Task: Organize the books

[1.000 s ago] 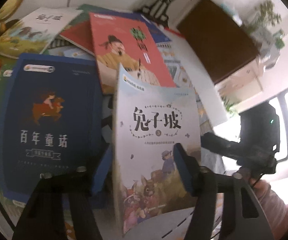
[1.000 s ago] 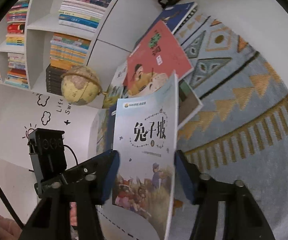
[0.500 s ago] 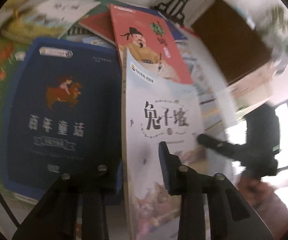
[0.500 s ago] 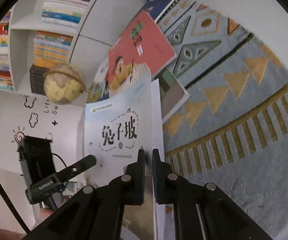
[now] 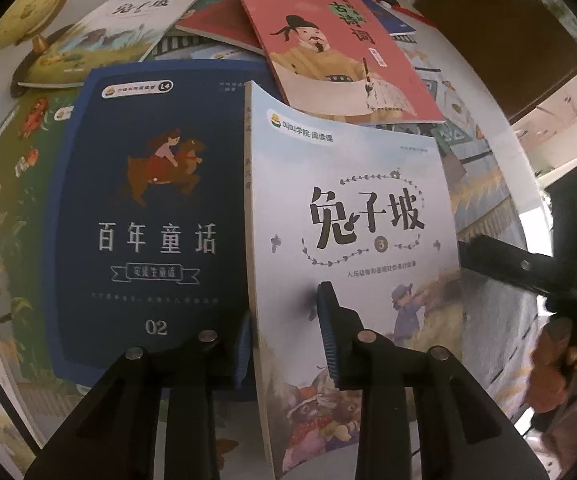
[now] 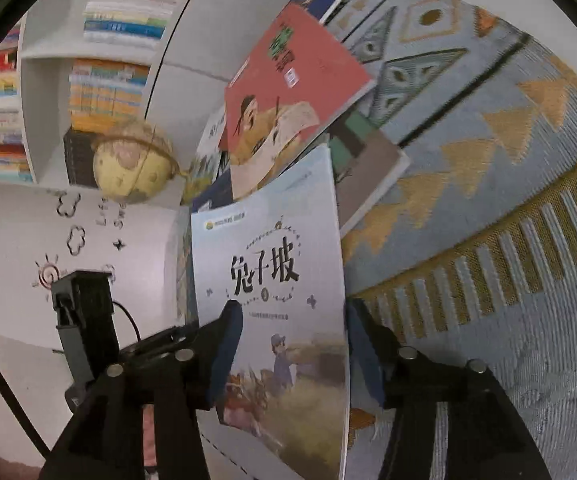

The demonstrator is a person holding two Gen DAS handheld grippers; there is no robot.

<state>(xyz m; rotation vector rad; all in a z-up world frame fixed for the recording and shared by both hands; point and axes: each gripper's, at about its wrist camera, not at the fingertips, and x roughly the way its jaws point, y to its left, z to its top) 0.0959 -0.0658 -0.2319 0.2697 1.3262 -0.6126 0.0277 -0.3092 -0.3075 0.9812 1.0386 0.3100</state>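
A pale blue picture book (image 5: 352,240) is held upright, tilted, above a pile of books. My left gripper (image 5: 284,336) is shut on its spine edge, one pad on the cover, one behind. My right gripper (image 6: 292,348) is open, its jaws standing wide on either side of the book's (image 6: 272,280) free edge. A dark blue book (image 5: 148,220) lies flat under it. A red book (image 5: 340,48) lies beyond, also in the right wrist view (image 6: 292,80).
More books are scattered at the back, among them a white one (image 5: 120,28). A globe (image 6: 132,168) stands by a white bookshelf (image 6: 48,60) full of books. A patterned blue and yellow rug (image 6: 488,160) covers the floor to the right.
My right gripper, shut on the book's edge half a second ago, has opened wide. My left gripper has stayed closed on the spine edge and now holds the book steadier.
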